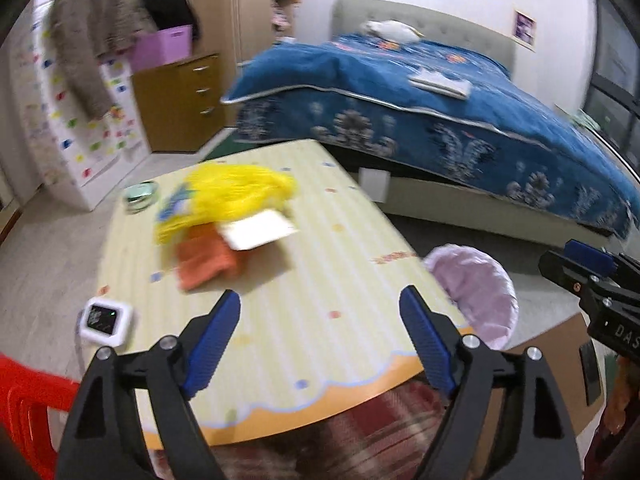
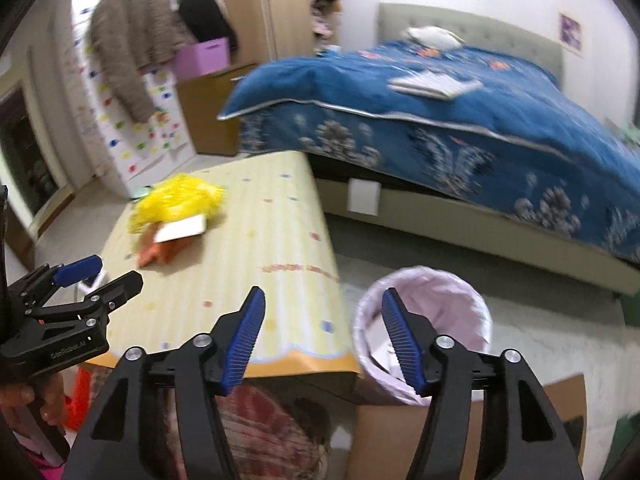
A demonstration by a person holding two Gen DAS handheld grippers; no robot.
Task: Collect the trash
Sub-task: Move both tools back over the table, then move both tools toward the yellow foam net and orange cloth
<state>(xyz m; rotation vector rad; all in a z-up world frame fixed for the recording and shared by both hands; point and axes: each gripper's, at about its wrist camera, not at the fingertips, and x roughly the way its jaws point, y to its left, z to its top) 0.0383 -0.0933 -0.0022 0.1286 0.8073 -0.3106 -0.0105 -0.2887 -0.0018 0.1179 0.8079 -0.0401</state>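
Both the left gripper (image 1: 320,322) and right gripper (image 2: 323,322) hover with jaws spread, empty. A yellow plastic bag (image 1: 236,196), white card (image 1: 258,232) and orange wrapper (image 1: 204,262) lie mid-desk (image 1: 320,248); likely light, crushable, pinched at edges. A lined bin (image 2: 424,320) stands beside.

Table (image 1: 340,240) bears yellow bag (image 1: 236,192), card (image 1: 260,234), orange cloth (image 1: 204,262).

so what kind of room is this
Most likely a bedroom in a home: a bed with a blue quilt fills the right side, coats hang by a wooden drawer cabinet, and a small table stands beside a lined trash bin.
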